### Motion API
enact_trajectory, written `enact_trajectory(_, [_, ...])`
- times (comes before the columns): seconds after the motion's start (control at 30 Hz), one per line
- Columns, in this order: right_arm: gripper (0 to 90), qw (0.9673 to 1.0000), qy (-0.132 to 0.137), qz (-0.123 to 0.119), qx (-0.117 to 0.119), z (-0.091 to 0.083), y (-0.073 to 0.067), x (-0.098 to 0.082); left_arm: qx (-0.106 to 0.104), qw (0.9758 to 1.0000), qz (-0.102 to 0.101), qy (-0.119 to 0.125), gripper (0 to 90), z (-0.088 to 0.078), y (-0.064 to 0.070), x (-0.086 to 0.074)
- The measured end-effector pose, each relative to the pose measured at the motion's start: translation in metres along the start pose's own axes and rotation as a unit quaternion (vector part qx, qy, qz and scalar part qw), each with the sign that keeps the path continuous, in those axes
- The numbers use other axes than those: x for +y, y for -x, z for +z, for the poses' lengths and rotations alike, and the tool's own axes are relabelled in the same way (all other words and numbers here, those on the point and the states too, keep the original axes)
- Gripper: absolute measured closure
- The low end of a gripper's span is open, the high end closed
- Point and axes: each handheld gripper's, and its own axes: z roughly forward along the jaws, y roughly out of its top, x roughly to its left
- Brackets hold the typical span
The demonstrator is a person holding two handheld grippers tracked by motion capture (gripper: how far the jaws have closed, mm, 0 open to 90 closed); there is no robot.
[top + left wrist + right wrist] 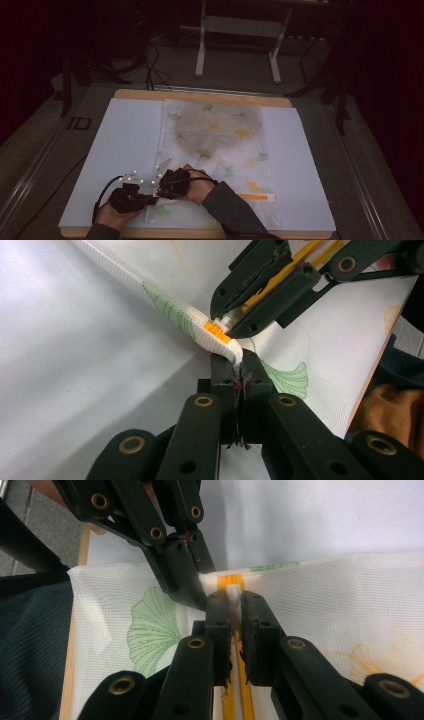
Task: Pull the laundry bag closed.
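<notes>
Both tongs pinch one end of a leaf-print mesh bag near the desk's front edge.

The left tongs (239,371) are closed on the bag's (215,135) corner fabric; the right tongs (235,605) are closed on the white zip pull (233,596) of its orange zip (229,582). The bag lies flat on a white sheet (125,140), mid-desk.

Dim room, grey floor (235,70), white table frame (240,30).

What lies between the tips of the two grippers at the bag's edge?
The orange zipper end of the mesh bag. In the left gripper view, the left gripper pinches fabric just below it and the right gripper grips the white slider.
</notes>
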Motion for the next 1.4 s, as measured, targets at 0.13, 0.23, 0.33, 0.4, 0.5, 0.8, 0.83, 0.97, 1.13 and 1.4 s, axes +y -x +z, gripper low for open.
enact_trajectory(0.13, [83.1, 1.0000, -0.001, -0.002, 0.002, 0.000, 0.000, -0.001, 0.000, 1.0000, 0.001, 0.000, 88.0, 0.000, 0.000, 0.000])
enact_trajectory(0.23, [83.2, 1.0000, -0.002, -0.003, 0.003, 0.001, 0.001, -0.001, 0.000, 1.0000, 0.002, 0.002, 88.0, -0.001, 0.000, 0.000])
enact_trajectory(0.33, [84.2, 1.0000, 0.000, -0.006, 0.002, 0.002, 0.000, -0.003, 0.000, 1.0000, 0.003, 0.001, 88.2, -0.001, 0.000, 0.000])
enact_trajectory(0.4, [84.4, 1.0000, -0.003, -0.009, 0.000, 0.003, -0.001, -0.003, 0.000, 1.0000, 0.003, 0.002, 88.2, -0.001, 0.001, 0.000])
enact_trajectory(0.5, [84.5, 1.0000, -0.003, -0.010, 0.001, 0.004, 0.000, -0.003, 0.003, 1.0000, 0.006, 0.003, 88.4, -0.001, 0.001, 0.000])
enact_trajectory(0.8, [84.7, 1.0000, 0.003, -0.004, 0.004, 0.005, 0.001, -0.008, 0.000, 1.0000, 0.002, 0.008, 88.7, -0.003, 0.001, 0.000])
enact_trajectory(0.83, [84.7, 1.0000, 0.003, -0.004, 0.002, 0.005, 0.001, -0.008, -0.001, 1.0000, 0.001, 0.010, 88.7, -0.003, 0.001, 0.000])
enact_trajectory(0.97, [84.9, 1.0000, 0.000, -0.004, -0.004, 0.005, -0.001, -0.008, -0.002, 0.9999, 0.000, 0.014, 88.8, -0.004, 0.000, 0.000])
enact_trajectory(1.13, [85.0, 0.9999, -0.008, -0.004, -0.009, 0.007, -0.003, -0.010, -0.007, 0.9998, -0.003, 0.020, 88.9, -0.006, 0.000, -0.001])
enact_trajectory(1.4, [85.1, 0.9997, -0.016, -0.009, -0.019, 0.004, -0.005, -0.009, -0.016, 0.9993, -0.007, 0.032, 88.9, -0.009, -0.001, -0.001])
